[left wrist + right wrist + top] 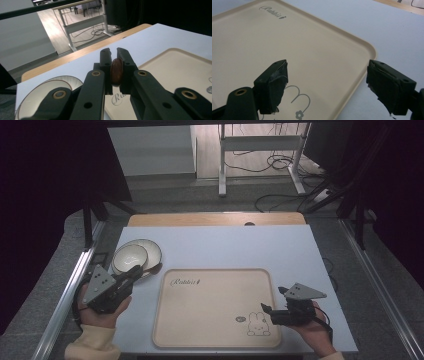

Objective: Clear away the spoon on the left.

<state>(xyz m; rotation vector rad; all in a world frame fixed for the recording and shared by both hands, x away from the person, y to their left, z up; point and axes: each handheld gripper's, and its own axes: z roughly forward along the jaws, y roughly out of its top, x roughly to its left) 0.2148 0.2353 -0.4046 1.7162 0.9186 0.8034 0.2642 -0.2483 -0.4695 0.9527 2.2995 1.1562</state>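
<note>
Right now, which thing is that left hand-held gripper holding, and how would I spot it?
Start at the big cream tray with the rabbit drawing. Just off its upper left corner sit a plate and a bowl. There the left hand-held gripper pinches a small brown oval piece, the only dark, glossy thing among pale dishes.

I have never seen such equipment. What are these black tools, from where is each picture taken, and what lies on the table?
A person holds a black two-jaw tool in each hand. The high view looks down on the pale blue table from above. The other two pictures come from cameras riding on each tool, looking along its jaws. The left hand-held gripper is shut on a small brown rounded object; what it is I cannot tell. The right hand-held gripper is open and holds nothing, over a corner of the beige square tray with a rabbit drawing. Left of the tray, a white bowl sits on a white plate.
</note>
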